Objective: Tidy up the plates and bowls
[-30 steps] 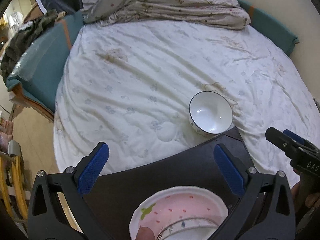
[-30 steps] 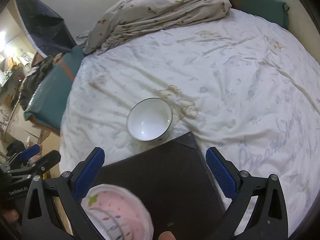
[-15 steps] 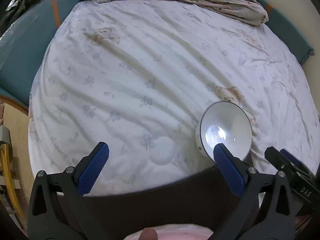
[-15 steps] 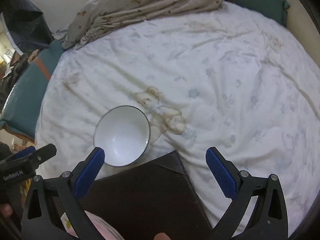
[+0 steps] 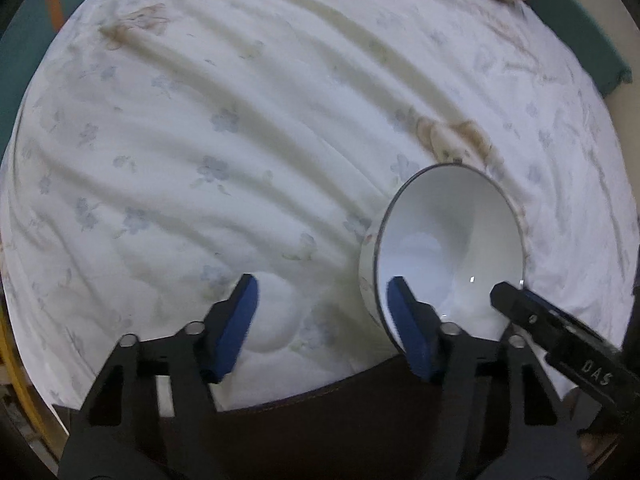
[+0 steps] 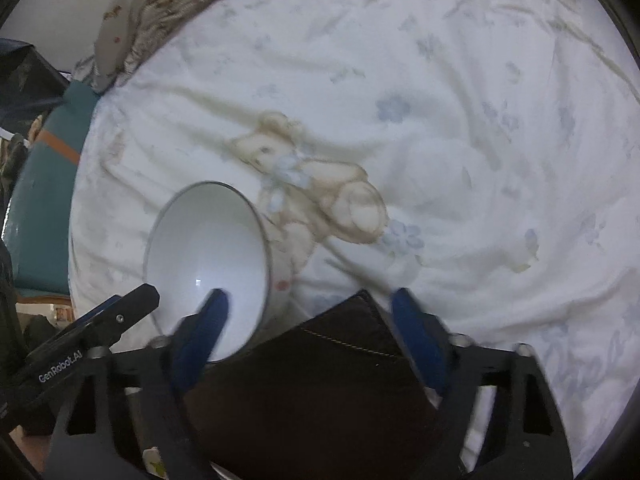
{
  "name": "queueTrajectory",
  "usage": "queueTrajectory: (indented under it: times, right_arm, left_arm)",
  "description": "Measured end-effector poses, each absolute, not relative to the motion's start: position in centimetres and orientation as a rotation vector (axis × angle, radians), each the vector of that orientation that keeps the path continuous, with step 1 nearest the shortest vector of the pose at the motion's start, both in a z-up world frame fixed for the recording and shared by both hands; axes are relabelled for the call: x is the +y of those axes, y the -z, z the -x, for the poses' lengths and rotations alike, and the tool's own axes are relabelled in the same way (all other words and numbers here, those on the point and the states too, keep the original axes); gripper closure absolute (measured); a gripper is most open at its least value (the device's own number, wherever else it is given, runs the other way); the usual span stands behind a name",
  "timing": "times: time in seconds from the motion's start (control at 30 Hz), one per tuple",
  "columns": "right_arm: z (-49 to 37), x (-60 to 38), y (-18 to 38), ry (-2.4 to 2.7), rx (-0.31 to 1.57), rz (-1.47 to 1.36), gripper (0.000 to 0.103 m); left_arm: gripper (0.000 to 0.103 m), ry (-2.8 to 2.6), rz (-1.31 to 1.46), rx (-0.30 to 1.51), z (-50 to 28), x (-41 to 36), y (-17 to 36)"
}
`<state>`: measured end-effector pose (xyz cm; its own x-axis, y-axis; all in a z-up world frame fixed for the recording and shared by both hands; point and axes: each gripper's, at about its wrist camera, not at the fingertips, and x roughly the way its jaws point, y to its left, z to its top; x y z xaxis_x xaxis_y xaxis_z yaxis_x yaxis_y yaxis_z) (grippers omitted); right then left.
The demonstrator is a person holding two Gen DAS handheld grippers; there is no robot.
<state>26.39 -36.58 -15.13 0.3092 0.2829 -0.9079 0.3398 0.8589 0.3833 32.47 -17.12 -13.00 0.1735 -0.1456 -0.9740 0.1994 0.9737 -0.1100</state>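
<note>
A white bowl (image 5: 448, 248) with a thin dark rim sits on the white bedsheet, against the far corner of a dark brown board (image 5: 320, 432). My left gripper (image 5: 322, 312) hangs over the bowl's left wall. Its right finger shows in front of the bowl's inside and its left finger over the sheet. Its jaws are closing and the pads press on nothing. My right gripper (image 6: 310, 320) comes from the other side of the bowl (image 6: 208, 256), left finger over the inside, right finger over the board's corner (image 6: 352, 320). Its jaws are closing too, without a grip.
The bed carries a white sheet (image 5: 240, 120) with a bear print (image 6: 304, 184). A crumpled blanket (image 6: 168, 4) lies at the far end, with teal bedding (image 6: 40, 200) along the left edge. A sliver of a plate rim (image 6: 154, 466) shows at the bottom of the right wrist view.
Both grippers have sunk and tipped down towards the bowl, which now looks much larger. Both pairs of jaws have narrowed. The pink plate has slid out of the left wrist view.
</note>
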Motion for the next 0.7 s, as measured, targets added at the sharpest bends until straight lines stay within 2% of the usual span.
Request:
queueTrajectory:
  times: [0.13, 0.2, 0.23, 0.27, 0.37, 0.5, 0.7]
  right_arm:
    - [-26.5, -36.8, 15.9, 0.020, 1.285, -0.619, 0.047]
    - [-26.6, -36.6, 15.9, 0.015, 1.281, -0.606, 0.052]
    - [-26.6, -36.4, 15.9, 0.000, 1.280, -0.603, 0.061]
    - [-26.8, -36.1, 15.9, -0.020, 1.285, -0.605, 0.065]
    - [-27.0, -35.1, 15.8, -0.045, 1.293, -0.572, 0.073]
    - [-27.3, -34.3, 15.6, -0.055, 1.298, -0.551, 0.088]
    - [-27.0, -34.2, 14.7, -0.051, 1.271, -0.530, 0.090]
  left_arm:
    - [0.066, 0.266, -0.037, 1.412, -32.7, -18.2, 14.1]
    - [0.084, 0.268, -0.034, 1.435, -32.7, -18.7, 14.5]
    - [0.088, 0.270, -0.035, 1.443, -32.7, -18.9, 14.7]
    - [0.091, 0.269, -0.041, 1.447, -32.7, -19.1, 14.8]
    - [0.093, 0.273, -0.047, 1.455, -32.6, -19.6, 15.2]
    - [0.094, 0.257, -0.061, 1.457, -32.4, -19.9, 14.7]
    - [0.093, 0.228, -0.087, 1.442, -31.3, -19.6, 13.4]
